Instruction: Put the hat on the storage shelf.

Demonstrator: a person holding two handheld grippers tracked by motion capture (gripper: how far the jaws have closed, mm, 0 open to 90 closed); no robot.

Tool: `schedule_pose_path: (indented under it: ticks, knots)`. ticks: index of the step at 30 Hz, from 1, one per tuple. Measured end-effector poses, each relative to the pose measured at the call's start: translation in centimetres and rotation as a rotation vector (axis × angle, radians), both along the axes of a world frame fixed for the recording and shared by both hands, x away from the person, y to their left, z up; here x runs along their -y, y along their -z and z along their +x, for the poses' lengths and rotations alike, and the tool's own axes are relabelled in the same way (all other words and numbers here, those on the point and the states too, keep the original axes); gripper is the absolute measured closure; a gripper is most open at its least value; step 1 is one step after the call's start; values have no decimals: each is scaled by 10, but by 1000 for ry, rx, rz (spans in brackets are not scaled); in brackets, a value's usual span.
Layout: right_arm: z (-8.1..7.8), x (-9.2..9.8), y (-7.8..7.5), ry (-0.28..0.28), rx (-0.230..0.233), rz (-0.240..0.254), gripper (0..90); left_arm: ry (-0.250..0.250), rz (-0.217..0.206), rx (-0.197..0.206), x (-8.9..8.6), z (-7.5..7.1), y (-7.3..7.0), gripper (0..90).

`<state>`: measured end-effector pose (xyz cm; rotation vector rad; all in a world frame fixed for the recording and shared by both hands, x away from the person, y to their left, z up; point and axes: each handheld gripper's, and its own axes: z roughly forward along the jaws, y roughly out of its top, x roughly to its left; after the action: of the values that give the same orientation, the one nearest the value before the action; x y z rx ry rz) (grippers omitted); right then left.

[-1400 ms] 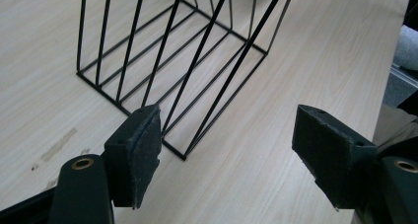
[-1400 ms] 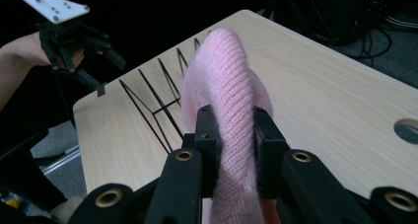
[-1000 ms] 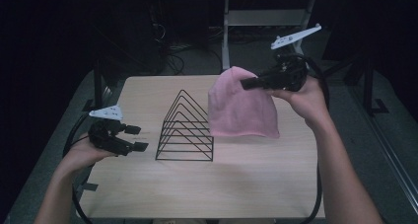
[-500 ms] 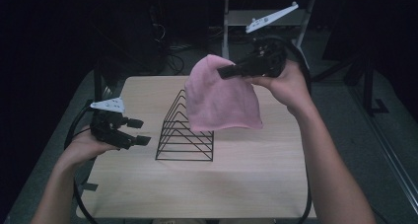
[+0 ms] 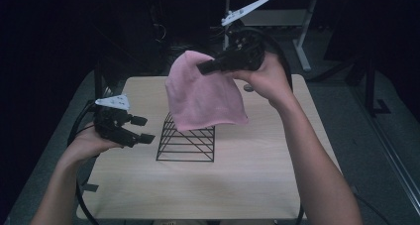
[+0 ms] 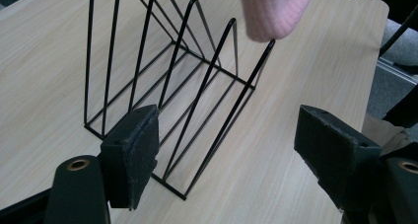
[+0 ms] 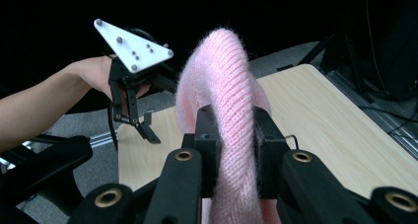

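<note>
There was one pink knitted hat at the middle of the high view, one black wire rack below it, one wooden table, two grippers, the left gripper and the right gripper, and two hands.

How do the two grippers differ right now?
The right gripper is shut on the pink knit hat, raised above the wire rack; the left gripper is open, holds nothing and sits low beside the rack. Both have black padded jaws.
</note>
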<state>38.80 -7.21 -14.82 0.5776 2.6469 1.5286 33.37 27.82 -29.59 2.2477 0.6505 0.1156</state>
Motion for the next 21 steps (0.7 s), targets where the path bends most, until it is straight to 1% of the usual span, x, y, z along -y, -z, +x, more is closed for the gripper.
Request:
schedule_pose_path:
  ticks: [2,3,6,7,10,11,12,14,15,16,17,18,20,21]
  knots:
    - [1,-6,-2,-7,3,1,770,3,-8,-7,1,0,-1,255]
    - [1,-8,-2,-14,4,0,770,9,-7,-1,1,1,-1,255]
    - [2,-12,-5,-17,5,-3,769,13,-7,-1,2,2,-1,255]
    - [3,-15,-8,-22,12,-5,769,9,-19,-3,2,3,-2,256]
    - [3,-19,-12,-27,24,1,769,11,-23,-1,3,5,-2,256]
    - [4,-20,-13,-28,28,5,770,10,-23,-10,3,6,-3,256]
    - [4,-22,-13,-30,27,9,769,4,-30,-13,4,7,-2,256]
    - [5,-26,-13,-33,30,9,769,9,-26,-6,3,8,-3,250]
    - [6,-28,-13,-35,28,5,770,3,-36,-15,4,7,-3,244]
    - [6,-28,-13,-35,28,5,770,3,-36,-15,4,7,-3,243]
    - [6,-30,-12,-34,27,1,770,8,-31,-7,3,8,-3,243]
    - [8,-34,-12,-37,22,5,770,9,-28,-7,3,8,-4,243]
    - [10,-38,-11,-43,26,8,769,6,-38,-14,2,9,-4,245]
    - [10,-40,-10,-42,19,12,769,-1,-48,-26,2,9,-4,246]
